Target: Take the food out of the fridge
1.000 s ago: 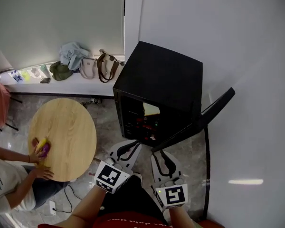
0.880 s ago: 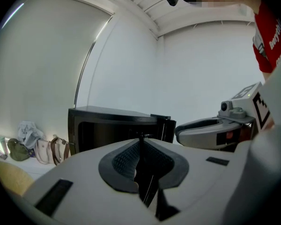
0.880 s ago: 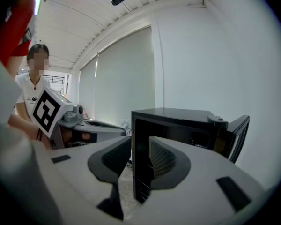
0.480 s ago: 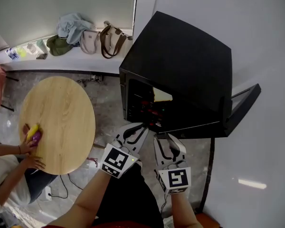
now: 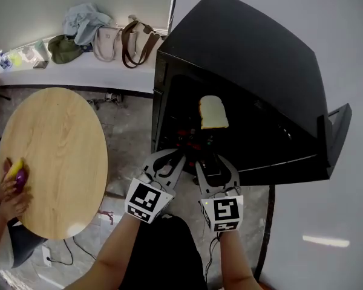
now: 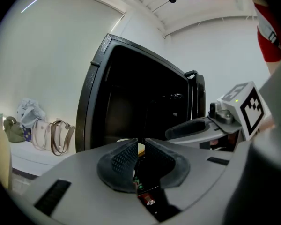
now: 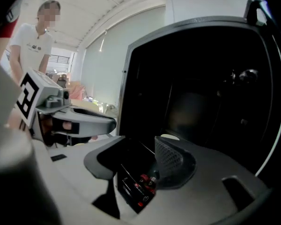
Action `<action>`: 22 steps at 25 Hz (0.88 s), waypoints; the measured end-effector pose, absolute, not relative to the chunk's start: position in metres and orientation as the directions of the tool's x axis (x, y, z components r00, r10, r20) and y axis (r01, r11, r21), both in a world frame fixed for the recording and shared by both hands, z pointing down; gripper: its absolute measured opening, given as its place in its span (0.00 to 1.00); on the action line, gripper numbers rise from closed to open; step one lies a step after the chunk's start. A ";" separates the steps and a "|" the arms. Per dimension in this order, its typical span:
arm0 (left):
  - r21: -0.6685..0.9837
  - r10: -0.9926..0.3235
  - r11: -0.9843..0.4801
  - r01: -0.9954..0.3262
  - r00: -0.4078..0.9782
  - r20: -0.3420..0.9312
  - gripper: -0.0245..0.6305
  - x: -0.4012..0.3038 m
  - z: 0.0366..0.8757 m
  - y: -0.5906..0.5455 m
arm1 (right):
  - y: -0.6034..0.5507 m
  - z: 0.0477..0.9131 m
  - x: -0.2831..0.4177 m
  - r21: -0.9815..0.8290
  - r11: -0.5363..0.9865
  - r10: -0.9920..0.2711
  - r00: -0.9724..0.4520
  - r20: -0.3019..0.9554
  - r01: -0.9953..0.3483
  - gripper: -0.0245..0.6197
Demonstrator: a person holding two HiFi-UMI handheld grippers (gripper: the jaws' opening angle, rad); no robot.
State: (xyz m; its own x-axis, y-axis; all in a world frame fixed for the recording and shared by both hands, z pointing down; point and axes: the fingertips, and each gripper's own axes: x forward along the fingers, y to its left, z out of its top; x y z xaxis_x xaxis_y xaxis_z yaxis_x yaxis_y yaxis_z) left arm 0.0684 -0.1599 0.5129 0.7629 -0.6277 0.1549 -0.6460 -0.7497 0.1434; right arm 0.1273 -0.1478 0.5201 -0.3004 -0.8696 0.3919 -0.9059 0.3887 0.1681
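Observation:
A black fridge (image 5: pixel 242 71) stands with its door (image 5: pixel 337 128) swung open to the right. A slice of bread (image 5: pixel 213 112) lies on an upper shelf inside, and red cans (image 5: pixel 190 141) sit lower down. Both grippers hover side by side just in front of the opening. My left gripper (image 5: pixel 176 157) has its pads together with nothing between them; in its own view (image 6: pixel 139 145) it points into the dark interior (image 6: pixel 140 97). My right gripper (image 5: pixel 213 161) is opening, with a wide empty gap (image 7: pixel 141 146); the red cans (image 7: pixel 145 182) show beyond it.
A round wooden table (image 5: pixel 48 156) stands to the left, where a person's hands (image 5: pixel 12 189) hold a yellow and purple object (image 5: pixel 16 174) at its edge. Bags and clothes (image 5: pixel 109 38) lie on a white ledge behind. Cables trail on the tiled floor (image 5: pixel 127 125).
Both grippers have sunk and come closer to the fridge opening. The interior and the bread now show plainly. The right jaws have spread apart.

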 end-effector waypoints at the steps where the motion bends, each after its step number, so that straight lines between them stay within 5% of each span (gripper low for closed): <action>1: 0.143 -0.630 -0.748 -0.648 0.762 0.151 0.08 0.068 0.520 -0.164 | -0.158 0.529 0.130 0.177 0.376 -0.873 -0.284 0.397 -0.910 0.32; 10: 0.149 -0.645 -0.736 -0.661 0.751 0.144 0.08 0.064 0.552 -0.185 | -0.252 0.605 0.168 0.104 0.044 -0.881 0.010 0.473 -0.994 0.42; 22: 0.148 -0.623 -0.752 -0.643 0.766 0.160 0.08 0.073 0.559 -0.195 | -0.288 0.639 0.195 0.156 -0.087 -0.785 0.164 0.598 -0.984 0.39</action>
State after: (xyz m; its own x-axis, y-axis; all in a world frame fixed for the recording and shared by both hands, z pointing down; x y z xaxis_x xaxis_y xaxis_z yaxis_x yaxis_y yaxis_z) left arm 0.0726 -0.1949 0.5587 0.7656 -0.6232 0.1598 -0.6428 -0.7516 0.1482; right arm 0.1945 -0.2882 0.6386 0.1637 -0.7845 0.5981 -0.9840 -0.0868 0.1556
